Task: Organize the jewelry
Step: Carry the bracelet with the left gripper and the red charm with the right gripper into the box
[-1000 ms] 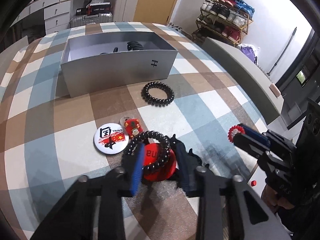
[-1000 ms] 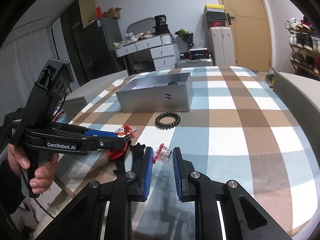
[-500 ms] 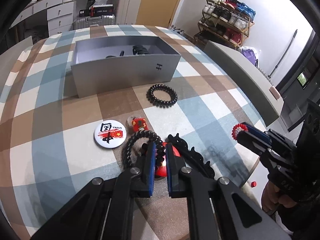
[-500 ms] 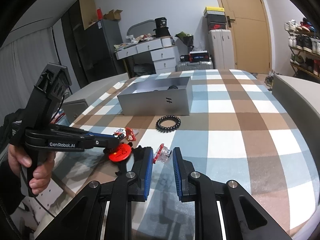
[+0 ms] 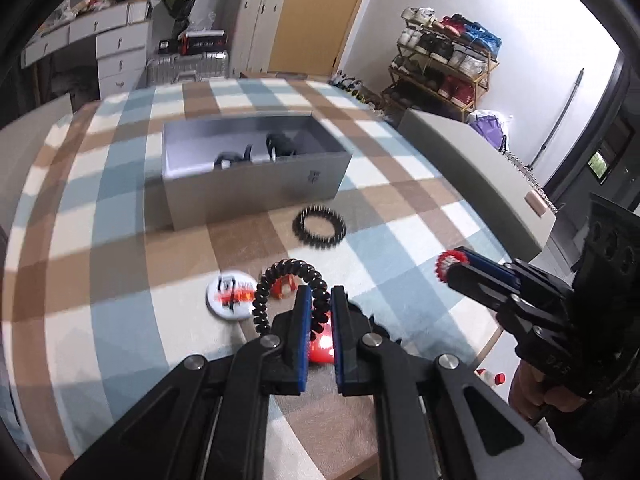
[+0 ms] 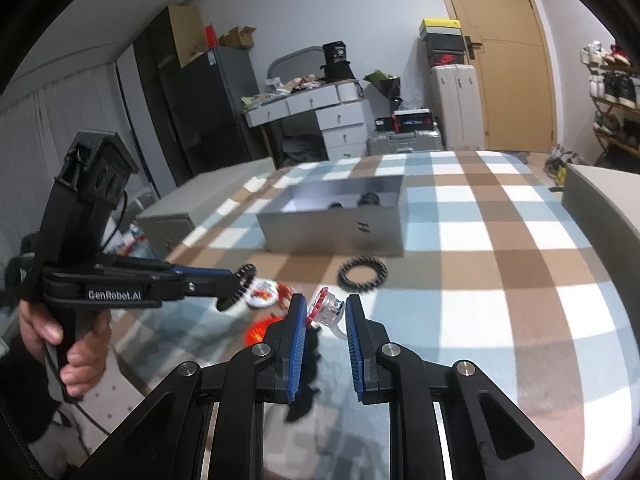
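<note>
The left gripper (image 5: pixel 318 304) has its blue-padded jaws drawn narrow on a black spiral-coil bracelet (image 5: pixel 286 280), pinching one side of the loop so the rest arcs up and to the left of the fingertips, lifted off the cloth; the right wrist view shows the same bracelet (image 6: pixel 239 286) hanging at the tip of that gripper (image 6: pixel 234 280). Directly beneath the jaws lies a red round badge (image 5: pixel 322 350), and just left of it a white round badge with red and black print (image 5: pixel 231 295) and a small red charm (image 5: pixel 283 286), all blurred. The right gripper (image 6: pixel 326 310) holds a clear plastic ring with a red and white frilled top (image 6: pixel 326 308) between its blue pads, jaws partly closed on it, above the table edge. Farther out a second black coil bracelet (image 5: pixel 319 227) lies flat on the blue, brown and white checked tablecloth (image 5: pixel 120 280), just in front of the open grey rectangular box (image 5: pixel 256 192), which holds a few dark items I cannot identify. Beyond the table stand a white chest of drawers (image 5: pixel 120 52) and a shoe rack (image 5: pixel 444 64).
</note>
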Motion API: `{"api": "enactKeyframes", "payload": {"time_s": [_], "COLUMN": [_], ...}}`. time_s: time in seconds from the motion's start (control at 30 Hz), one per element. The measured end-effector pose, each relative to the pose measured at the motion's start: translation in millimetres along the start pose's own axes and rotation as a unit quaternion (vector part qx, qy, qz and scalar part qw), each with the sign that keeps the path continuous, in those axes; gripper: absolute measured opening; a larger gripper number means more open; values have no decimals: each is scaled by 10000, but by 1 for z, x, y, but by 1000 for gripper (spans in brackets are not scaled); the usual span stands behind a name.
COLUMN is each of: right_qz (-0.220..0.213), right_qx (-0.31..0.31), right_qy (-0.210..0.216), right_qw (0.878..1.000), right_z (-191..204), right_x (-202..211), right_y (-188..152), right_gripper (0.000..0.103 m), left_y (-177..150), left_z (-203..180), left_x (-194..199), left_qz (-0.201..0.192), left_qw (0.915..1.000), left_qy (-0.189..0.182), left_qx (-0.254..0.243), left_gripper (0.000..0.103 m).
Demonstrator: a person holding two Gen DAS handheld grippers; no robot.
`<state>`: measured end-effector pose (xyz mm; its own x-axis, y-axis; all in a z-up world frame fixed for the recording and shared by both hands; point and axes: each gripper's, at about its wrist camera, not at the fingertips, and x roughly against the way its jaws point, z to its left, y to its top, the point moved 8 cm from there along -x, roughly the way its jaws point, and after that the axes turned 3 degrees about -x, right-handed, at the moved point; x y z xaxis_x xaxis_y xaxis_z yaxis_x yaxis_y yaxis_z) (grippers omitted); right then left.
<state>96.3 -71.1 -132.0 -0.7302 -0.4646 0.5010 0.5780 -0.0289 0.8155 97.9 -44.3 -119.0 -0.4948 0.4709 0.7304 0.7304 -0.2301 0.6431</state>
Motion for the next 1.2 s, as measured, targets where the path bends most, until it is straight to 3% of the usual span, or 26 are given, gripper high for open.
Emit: {"api": "enactKeyframes", "payload": {"time_s": [0.53, 0.7, 0.83, 1.2], "right_qz": [175, 299, 636, 1259], "right_qx": [-309, -543, -737, -905], "right_qy": [552, 507, 520, 269], "right_qw": [9978, 9968, 9939, 9875], "right_z": [11, -3, -12, -22], "right_x": [-73, -103, -137, -199], "right_y": [87, 112, 121, 108], "right_gripper": [19, 19, 19, 19], "left_y": [82, 95, 98, 91], "left_z": [45, 64, 80, 100], "left_x": [7, -8, -26, -55], "left_qz": [-649, -525, -367, -83], "left_qw": [9975, 9985, 9988, 9982], "left_qy": [274, 34, -57, -175], "left_qx": [-76, 141, 322, 567], "left_gripper": [5, 5, 5, 5]}}
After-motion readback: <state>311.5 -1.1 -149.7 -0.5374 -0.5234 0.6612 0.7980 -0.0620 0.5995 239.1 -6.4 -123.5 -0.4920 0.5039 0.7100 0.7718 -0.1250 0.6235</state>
